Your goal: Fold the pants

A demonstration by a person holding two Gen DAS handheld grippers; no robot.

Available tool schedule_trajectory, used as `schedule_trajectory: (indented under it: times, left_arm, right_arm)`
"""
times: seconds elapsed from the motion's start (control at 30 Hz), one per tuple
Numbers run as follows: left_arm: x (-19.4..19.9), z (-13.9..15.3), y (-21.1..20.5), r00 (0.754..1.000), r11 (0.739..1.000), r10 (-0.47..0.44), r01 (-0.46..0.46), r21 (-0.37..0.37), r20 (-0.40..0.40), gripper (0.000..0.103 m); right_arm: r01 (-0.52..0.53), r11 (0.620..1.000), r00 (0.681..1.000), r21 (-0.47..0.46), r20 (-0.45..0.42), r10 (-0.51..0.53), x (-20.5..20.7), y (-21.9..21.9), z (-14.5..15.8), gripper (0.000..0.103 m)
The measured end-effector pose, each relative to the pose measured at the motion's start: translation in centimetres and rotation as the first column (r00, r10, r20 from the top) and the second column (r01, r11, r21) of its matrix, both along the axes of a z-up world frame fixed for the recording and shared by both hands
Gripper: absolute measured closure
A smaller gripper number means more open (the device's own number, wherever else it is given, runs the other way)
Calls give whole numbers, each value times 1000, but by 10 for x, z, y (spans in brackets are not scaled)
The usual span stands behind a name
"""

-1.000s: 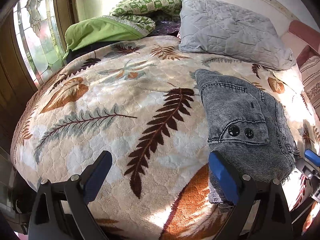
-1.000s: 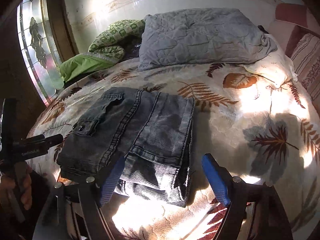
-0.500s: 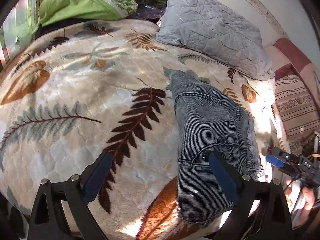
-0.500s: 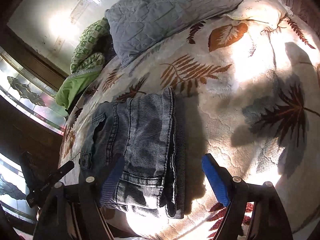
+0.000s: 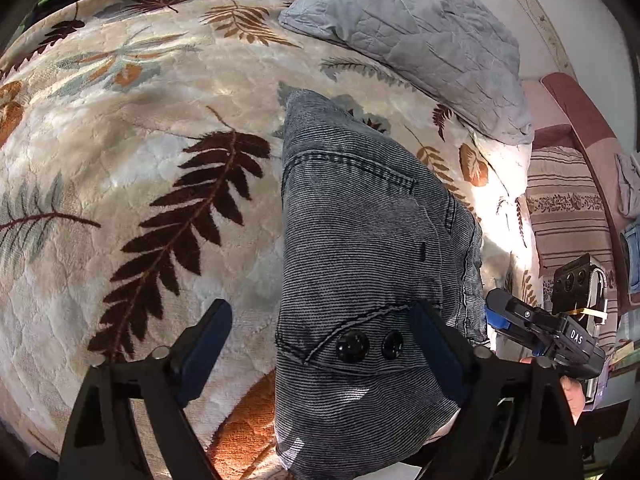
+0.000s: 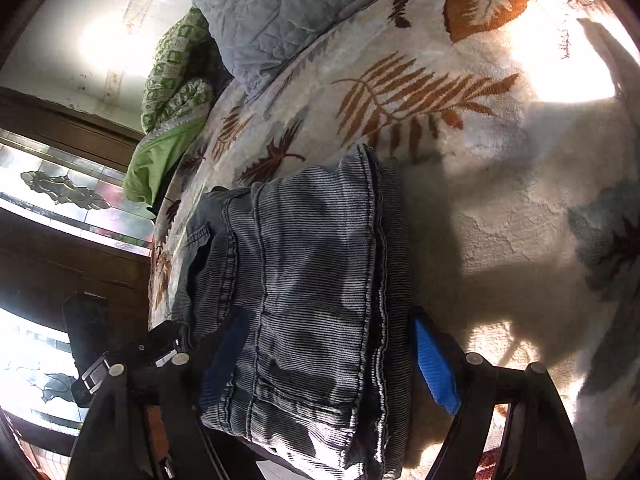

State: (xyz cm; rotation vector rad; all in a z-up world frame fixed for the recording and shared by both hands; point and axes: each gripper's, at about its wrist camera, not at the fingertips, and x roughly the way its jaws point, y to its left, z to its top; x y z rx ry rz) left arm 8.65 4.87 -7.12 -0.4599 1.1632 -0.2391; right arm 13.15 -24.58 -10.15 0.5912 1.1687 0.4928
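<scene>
Since the folded pants sit on the bed right under both claws, grab deep. Left claw is closing astride their button edge, pads not pressing; right claw straddles the hem end, wide.

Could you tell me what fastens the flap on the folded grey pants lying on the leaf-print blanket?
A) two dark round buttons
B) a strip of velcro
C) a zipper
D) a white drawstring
A: the left wrist view shows two dark round buttons side by side under the stitched flap edge of the pants, between the fingers of the left gripper.
</scene>
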Motion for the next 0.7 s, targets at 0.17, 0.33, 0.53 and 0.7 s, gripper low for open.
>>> schedule_trajectory:
  times: [0.17, 0.33, 0.53, 0.7]
  left_arm:
    - [5, -5, -6, 999, 1000, -11, 11, -19, -31, 49]
    - [2, -5, -8, 999, 1000, 0, 0, 6, -32, 52]
    - [-9, 11, -36, 998, 983, -48, 40, 177, 42, 78]
    - [-14, 24, -40, 994, 971, -66, 43, 233, 90, 81]
  right_arm:
    - [-26, 998, 1000, -63, -3, 26, -1, 9, -9, 19]
    - [-27, 991, 999, -133, 16, 29, -4, 12, -5, 53]
    - [-71, 960, 990, -271, 97, 101, -15, 31, 15, 75]
    - [-62, 954, 979, -292, 167, 115, -25, 34, 33, 86]
